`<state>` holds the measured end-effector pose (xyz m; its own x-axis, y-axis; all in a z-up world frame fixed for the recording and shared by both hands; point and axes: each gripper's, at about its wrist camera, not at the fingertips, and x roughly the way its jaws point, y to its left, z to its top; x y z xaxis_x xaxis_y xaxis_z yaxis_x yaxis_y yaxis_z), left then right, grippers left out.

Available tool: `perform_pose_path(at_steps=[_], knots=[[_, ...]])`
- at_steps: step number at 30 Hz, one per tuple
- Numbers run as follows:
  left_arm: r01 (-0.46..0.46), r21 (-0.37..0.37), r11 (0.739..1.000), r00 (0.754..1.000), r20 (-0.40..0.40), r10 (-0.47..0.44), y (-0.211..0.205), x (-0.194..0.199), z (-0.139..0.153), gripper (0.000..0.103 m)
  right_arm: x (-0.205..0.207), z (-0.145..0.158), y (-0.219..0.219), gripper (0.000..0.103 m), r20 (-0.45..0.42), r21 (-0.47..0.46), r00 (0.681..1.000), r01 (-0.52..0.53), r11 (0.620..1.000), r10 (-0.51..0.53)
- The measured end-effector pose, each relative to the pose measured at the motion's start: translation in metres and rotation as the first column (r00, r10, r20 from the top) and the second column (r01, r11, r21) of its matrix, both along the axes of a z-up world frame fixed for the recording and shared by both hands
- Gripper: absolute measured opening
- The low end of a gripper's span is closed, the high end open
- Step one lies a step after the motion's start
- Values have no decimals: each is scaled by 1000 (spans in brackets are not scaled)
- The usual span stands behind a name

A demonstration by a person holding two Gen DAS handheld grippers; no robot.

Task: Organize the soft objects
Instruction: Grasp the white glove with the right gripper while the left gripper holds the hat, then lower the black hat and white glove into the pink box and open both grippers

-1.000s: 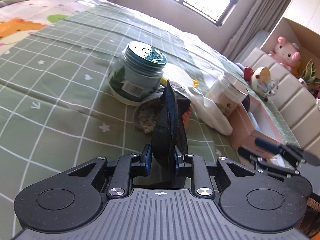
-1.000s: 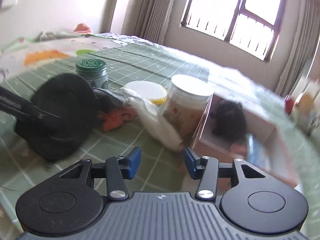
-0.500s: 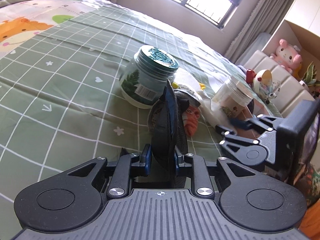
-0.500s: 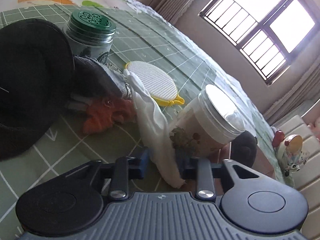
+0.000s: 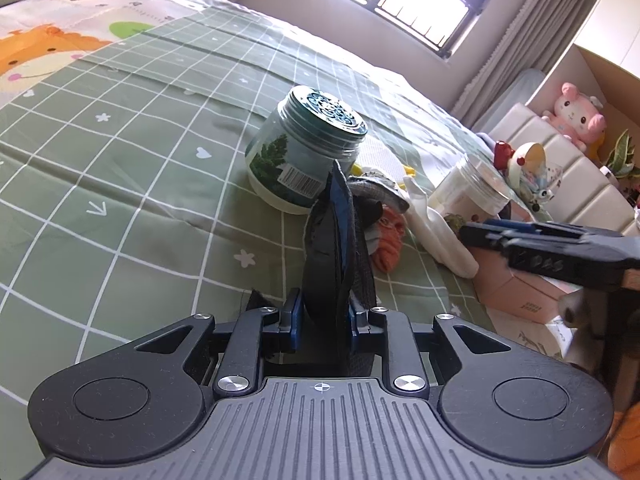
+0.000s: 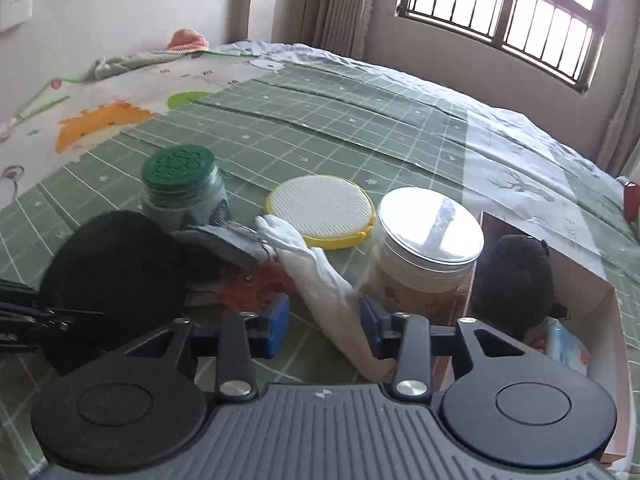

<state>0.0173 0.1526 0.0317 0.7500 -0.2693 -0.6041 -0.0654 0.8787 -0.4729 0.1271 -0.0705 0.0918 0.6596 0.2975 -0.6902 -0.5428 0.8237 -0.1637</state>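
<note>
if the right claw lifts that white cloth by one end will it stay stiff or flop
The white cloth will probably flop: it lies limp and creased on the bed cover. It looks thin, so likely light. Its far end lies against the grey cloth, which it might drag.

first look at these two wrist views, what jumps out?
The left gripper is clamped on a black fabric piece standing up in front of the green-lidded jar. Beside it, the right gripper has its jaws opening around a white glove lying on the green checked bedspread, next to a clear jar and an open pink box.
</note>
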Motion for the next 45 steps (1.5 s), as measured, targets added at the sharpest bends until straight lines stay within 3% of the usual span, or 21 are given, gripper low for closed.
perform_pose_path(at_steps=[3,7,9,12,13,15,18,20,24,25,26,28,32,35,39,45], knots=[[-1,-8,1000,1000,2,1,2,0,-2,24,13,-19,8,47,-2,-84,1000,9,996,-10],[1,-13,1000,1000,0,-1,3,0,-4,24,29,-37,16,47,-76,-92,996,34,995,-41],[2,-5,1000,1000,-5,-2,2,0,-4,24,34,-39,14,48,-152,-37,987,43,998,-48],[4,2,1000,1000,-10,-4,1,2,-5,24,31,-29,5,49,-302,158,952,-6,987,54],[4,2,1000,1000,-11,-4,1,3,-5,24,27,-23,3,49,-306,198,948,-24,980,85],[1,4,1000,1000,-11,-1,-1,3,-4,24,18,-14,5,49,-236,180,968,-38,983,81],[-7,15,1000,1000,-5,7,-3,1,-3,24,16,-19,20,50,-97,24,994,-40,999,42],[-11,26,1000,1000,-4,11,-4,2,-2,24,24,-29,26,50,-81,-43,997,-21,999,17],[-16,42,999,1000,-16,16,-7,4,0,24,38,-48,30,48,-94,-90,995,33,995,-41],[-15,49,999,1000,-17,16,-8,4,1,24,39,-50,28,44,-99,-78,994,41,996,-48],[-14,58,998,1000,-16,15,-9,4,3,24,39,-49,28,30,-101,-65,994,45,997,-51],[-14,69,997,1000,-12,15,-12,4,5,24,39,-45,27,15,-114,-57,992,53,997,-59],[-16,70,997,1000,9,15,-15,4,12,23,32,-27,19,9,-147,11,988,48,999,-46],[-14,55,998,998,67,10,-18,5,29,23,25,2,11,8,-151,90,988,25,996,-12],[-12,104,994,982,187,-8,-25,18,82,23,20,58,-2,8,-129,215,991,-5,977,34],[-34,193,981,928,371,-41,-48,48,172,23,16,143,-38,8,3,318,1000,-17,948,17]])
